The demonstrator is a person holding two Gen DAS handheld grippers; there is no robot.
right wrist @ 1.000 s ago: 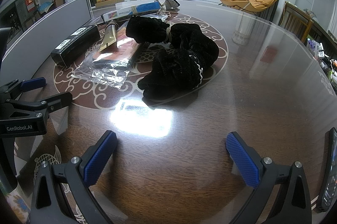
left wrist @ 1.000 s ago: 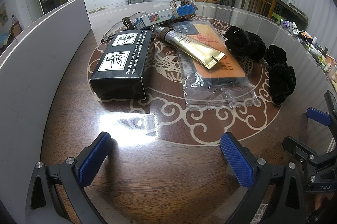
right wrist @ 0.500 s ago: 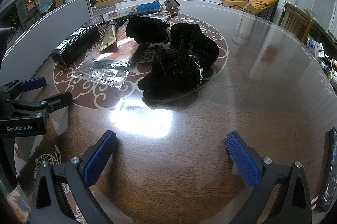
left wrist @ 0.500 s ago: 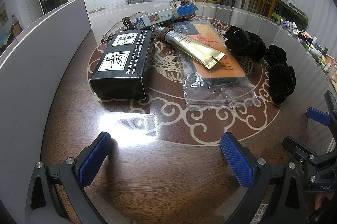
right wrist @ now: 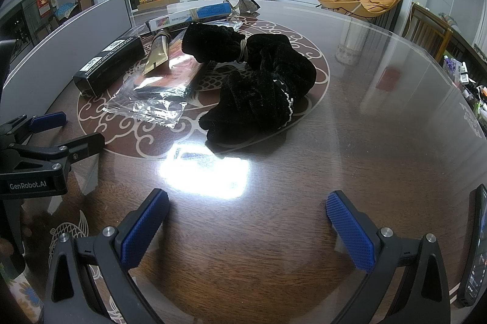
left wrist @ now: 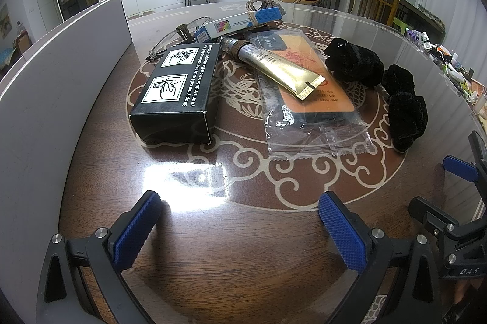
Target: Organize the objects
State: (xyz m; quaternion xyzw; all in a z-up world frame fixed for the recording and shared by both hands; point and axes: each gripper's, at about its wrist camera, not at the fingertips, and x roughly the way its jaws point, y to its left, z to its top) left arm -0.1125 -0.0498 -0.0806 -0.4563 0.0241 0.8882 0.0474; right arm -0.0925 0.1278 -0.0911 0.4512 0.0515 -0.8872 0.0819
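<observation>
The table [left wrist: 243, 248] is dark brown wood under a glossy sheet, with a cream scrollwork medallion inlaid at its centre. On its left lies a black box [left wrist: 178, 94] bearing white panels with black hand drawings and white lettering. Right of it a gold tube [left wrist: 286, 74] with a bronze-brown cap rests across a clear packet [left wrist: 307, 111] holding an orange and black card. Farther off sits a white and blue carton [left wrist: 243, 21] with a small multicoloured strip. At the right lie black velvet scrunchies [right wrist: 258, 83], one edged in white beads. Both grippers carry blue textured pads [left wrist: 342, 232] on black frames
</observation>
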